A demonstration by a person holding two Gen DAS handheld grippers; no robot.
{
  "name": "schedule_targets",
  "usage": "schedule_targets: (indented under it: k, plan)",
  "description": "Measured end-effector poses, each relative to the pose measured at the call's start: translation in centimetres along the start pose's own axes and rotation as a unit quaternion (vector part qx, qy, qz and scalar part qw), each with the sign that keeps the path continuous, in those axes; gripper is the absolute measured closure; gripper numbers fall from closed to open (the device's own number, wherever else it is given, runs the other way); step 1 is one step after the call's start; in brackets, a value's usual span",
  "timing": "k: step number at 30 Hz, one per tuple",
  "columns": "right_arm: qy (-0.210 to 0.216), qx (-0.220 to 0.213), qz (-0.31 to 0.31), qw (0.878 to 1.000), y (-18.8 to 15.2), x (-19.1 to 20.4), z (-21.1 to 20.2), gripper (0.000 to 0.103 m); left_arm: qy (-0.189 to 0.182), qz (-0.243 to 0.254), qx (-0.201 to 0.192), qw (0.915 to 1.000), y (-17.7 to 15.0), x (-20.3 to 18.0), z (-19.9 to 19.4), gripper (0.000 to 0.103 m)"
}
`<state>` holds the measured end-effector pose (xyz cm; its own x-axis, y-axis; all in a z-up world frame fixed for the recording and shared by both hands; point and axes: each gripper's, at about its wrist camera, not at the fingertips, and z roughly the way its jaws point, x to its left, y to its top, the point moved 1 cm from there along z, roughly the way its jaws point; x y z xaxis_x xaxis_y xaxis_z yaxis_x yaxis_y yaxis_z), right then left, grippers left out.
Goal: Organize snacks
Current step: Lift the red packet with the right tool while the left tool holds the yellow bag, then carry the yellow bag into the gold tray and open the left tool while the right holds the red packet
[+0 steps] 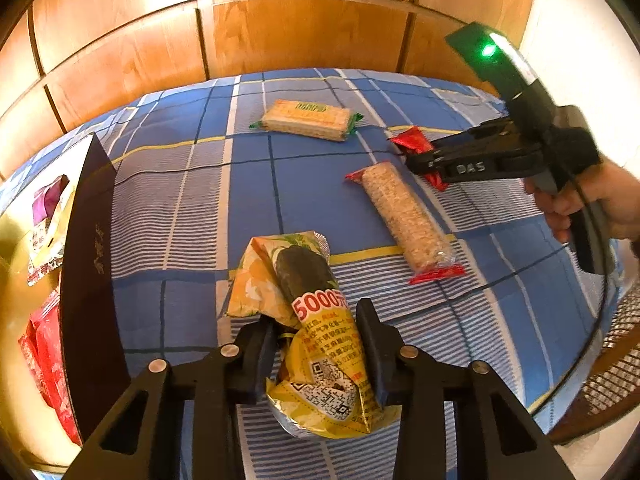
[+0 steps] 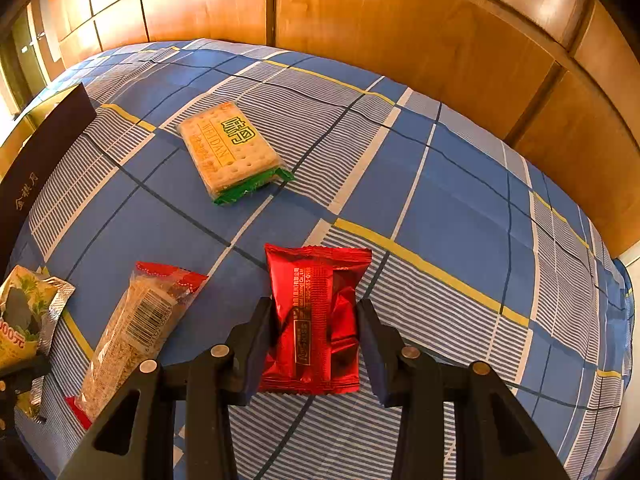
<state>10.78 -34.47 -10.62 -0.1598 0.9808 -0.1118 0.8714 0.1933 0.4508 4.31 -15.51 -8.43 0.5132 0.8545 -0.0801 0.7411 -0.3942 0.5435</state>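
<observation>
Left wrist view: the left gripper [image 1: 316,354] has its two fingers on either side of a yellow seaweed-snack packet [image 1: 316,344], pinching its lower half, on a blue checked cloth [image 1: 192,216]. A dark box [image 1: 90,280] with a gold interior stands open at the left, other wrapped snacks already inside. A sesame bar [image 1: 404,216] and a cracker pack [image 1: 306,120] lie apart on the cloth.

Right wrist view: the right gripper [image 2: 316,344] straddles a red foil packet [image 2: 314,320] lying flat; the left finger touches its edge, the right finger sits just beside it, so the grip looks not quite closed.

The step in hand seems to be picking up both packets for the box. To do it well, squeeze only until the foil holds, since these wrappers crumple and slip. Lift straight up, keep the two grippers apart, and lower each packet over the box wall rather than dragging it across the cloth.
</observation>
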Motion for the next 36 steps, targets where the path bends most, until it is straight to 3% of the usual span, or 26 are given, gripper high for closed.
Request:
schedule_targets:
  k: [5,10,16,21,26,32,36]
  plan:
    - [0.000,0.000,-0.001,1.000,0.0,0.0,0.0,0.061,-0.042,-0.023,-0.008,0.9988,0.5,0.5,-2.5,0.065]
    - [-0.002,-0.001,-0.001,1.000,0.1,-0.1,0.0,0.061,-0.059,-0.066,-0.055,0.9946,1.5,4.3,-7.9,0.065]
    - [-0.004,-0.001,-0.002,1.000,0.1,-0.1,-0.1,0.061,-0.009,-0.179,-0.087,0.9800,1.6,13.7,-11.4,0.064]
    - [-0.006,-0.001,-0.007,1.000,0.2,-0.1,-0.1,0.061,0.044,-0.269,-0.057,0.9605,-0.2,21.9,-10.9,0.065]
    - [-0.007,-0.001,-0.009,1.000,0.2,0.1,-0.2,0.061,0.095,-0.266,-0.024,0.9590,0.0,26.2,-8.3,0.064]
    - [-0.005,-0.002,-0.007,1.000,0.2,0.0,-0.3,0.061,0.120,-0.231,-0.009,0.9655,1.8,29.5,-4.9,0.063]
    - [-0.004,-0.002,-0.006,1.000,0.2,-0.1,-0.3,0.061,0.134,-0.234,-0.009,0.9628,2.6,31.1,-3.3,0.061]
